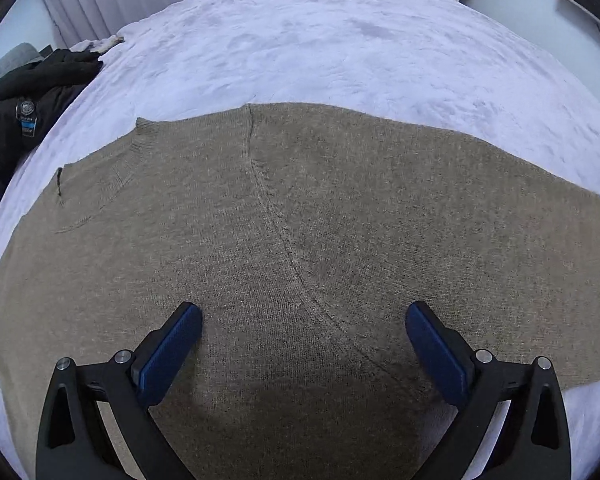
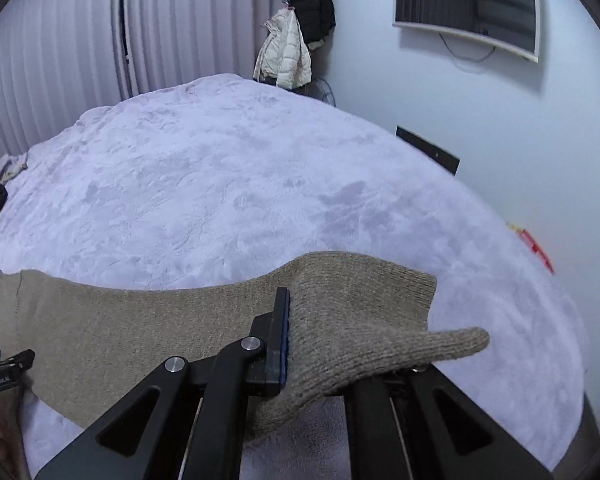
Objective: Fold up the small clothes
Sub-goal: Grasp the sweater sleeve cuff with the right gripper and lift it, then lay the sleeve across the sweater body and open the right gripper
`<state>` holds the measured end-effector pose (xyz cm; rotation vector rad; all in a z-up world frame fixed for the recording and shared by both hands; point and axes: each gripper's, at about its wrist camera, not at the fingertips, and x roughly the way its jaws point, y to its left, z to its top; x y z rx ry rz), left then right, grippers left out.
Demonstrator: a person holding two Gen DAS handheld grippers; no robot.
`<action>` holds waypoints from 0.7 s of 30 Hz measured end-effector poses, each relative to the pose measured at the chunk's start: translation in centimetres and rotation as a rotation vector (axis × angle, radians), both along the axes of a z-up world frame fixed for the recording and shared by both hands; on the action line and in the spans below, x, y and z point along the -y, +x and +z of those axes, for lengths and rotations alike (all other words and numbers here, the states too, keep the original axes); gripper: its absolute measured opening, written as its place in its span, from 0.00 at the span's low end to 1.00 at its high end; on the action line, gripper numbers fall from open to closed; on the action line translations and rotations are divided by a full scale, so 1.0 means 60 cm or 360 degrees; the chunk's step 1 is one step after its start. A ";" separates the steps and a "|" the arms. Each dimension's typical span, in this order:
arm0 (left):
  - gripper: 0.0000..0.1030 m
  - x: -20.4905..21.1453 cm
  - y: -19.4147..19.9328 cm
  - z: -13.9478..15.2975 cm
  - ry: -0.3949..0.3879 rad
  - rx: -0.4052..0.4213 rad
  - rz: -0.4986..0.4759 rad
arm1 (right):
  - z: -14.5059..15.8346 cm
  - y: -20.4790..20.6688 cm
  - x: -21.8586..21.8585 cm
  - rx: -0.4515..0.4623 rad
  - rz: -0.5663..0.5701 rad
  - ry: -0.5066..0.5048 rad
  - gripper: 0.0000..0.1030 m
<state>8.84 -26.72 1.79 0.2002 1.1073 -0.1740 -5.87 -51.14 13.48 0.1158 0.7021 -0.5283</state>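
Note:
A brown knit sweater (image 1: 300, 220) lies spread on a bed covered with a pale lilac blanket (image 1: 320, 40). My left gripper (image 1: 304, 316) hangs just above the sweater's body near a sleeve seam, its blue pads wide apart with nothing between them. In the right wrist view my right gripper (image 2: 296, 320) is shut on the sweater's sleeve (image 2: 360, 312) near the ribbed cuff. The cuff drapes over the right finger and hides it. The sleeve is lifted off the blanket (image 2: 220, 180). The left gripper's tip (image 2: 8, 364) shows at that view's left edge.
Dark clothing (image 1: 28, 100) is piled at the bed's left side. Jackets (image 2: 296, 36) hang in the far corner by pleated curtains (image 2: 100, 40). A screen (image 2: 468, 4) is mounted on the right wall. A red object (image 2: 536, 248) lies past the bed's right edge.

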 end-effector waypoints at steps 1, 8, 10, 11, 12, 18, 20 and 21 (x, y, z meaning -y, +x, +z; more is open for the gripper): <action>1.00 -0.007 0.000 0.011 -0.0027 -0.0008 -0.0016 | 0.020 0.001 -0.017 0.0026 0.0023 -0.0017 0.06; 1.00 -0.161 -0.009 0.088 -0.0243 0.0108 0.0053 | 0.173 0.028 -0.189 0.0269 0.0296 -0.0090 0.06; 1.00 -0.227 -0.011 0.098 -0.0282 0.0132 0.0115 | 0.196 0.050 -0.248 0.0302 0.0393 -0.0078 0.06; 1.00 -0.265 -0.010 0.102 -0.0303 0.0144 0.0165 | 0.204 0.059 -0.282 0.0316 0.0442 -0.0079 0.06; 1.00 -0.311 -0.011 0.105 -0.0328 0.0154 0.0233 | 0.208 0.068 -0.315 0.0328 0.0492 -0.0079 0.06; 1.00 -0.552 -0.030 0.094 -0.0494 0.0141 0.0623 | 0.160 0.143 -0.544 0.0284 0.0819 -0.0108 0.06; 1.00 -0.604 -0.046 0.088 -0.0503 0.0157 0.0697 | 0.116 0.163 -0.604 0.0223 0.0897 -0.0094 0.06; 1.00 -0.629 -0.055 0.084 -0.0522 0.0159 0.0731 | 0.090 0.173 -0.637 0.0178 0.0933 -0.0102 0.06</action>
